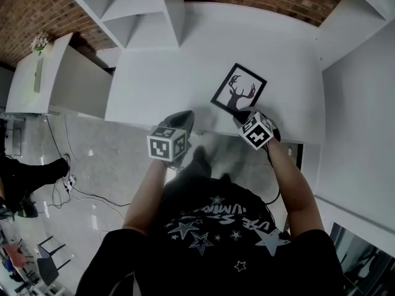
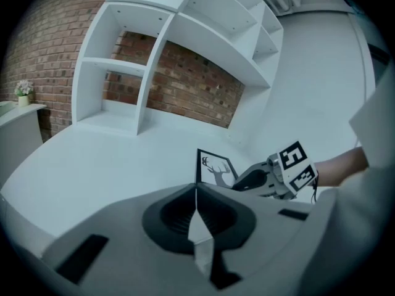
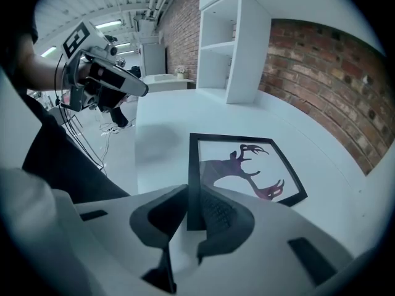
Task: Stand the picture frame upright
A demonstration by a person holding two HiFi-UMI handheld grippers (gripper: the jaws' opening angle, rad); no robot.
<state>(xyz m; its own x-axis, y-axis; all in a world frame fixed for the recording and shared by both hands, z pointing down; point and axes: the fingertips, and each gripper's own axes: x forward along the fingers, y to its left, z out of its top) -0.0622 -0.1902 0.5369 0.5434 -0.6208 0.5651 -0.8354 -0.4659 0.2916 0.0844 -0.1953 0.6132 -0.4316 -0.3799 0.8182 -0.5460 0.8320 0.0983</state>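
The right gripper's [image 3: 188, 209] fingers are clamped on the black border of the picture frame [image 3: 245, 165], one pad on each side of its near edge. The frame (a deer's head with antlers, dark on white) lies face up on the white table [image 1: 154, 91], close to the table's front edge. I cannot tell whether the pinched edge is lifted off the surface.

The left gripper's [image 2: 196, 197] fingers are pressed together with nothing between them. It hangs just off the table's front edge, to the left of the frame and apart from it, pointing across the tabletop.

Beyond the frame, white shelves [image 2: 179, 48] stand on the table against a brick wall [image 2: 185, 79]. The person's bare forearms reach in from below in the head view.
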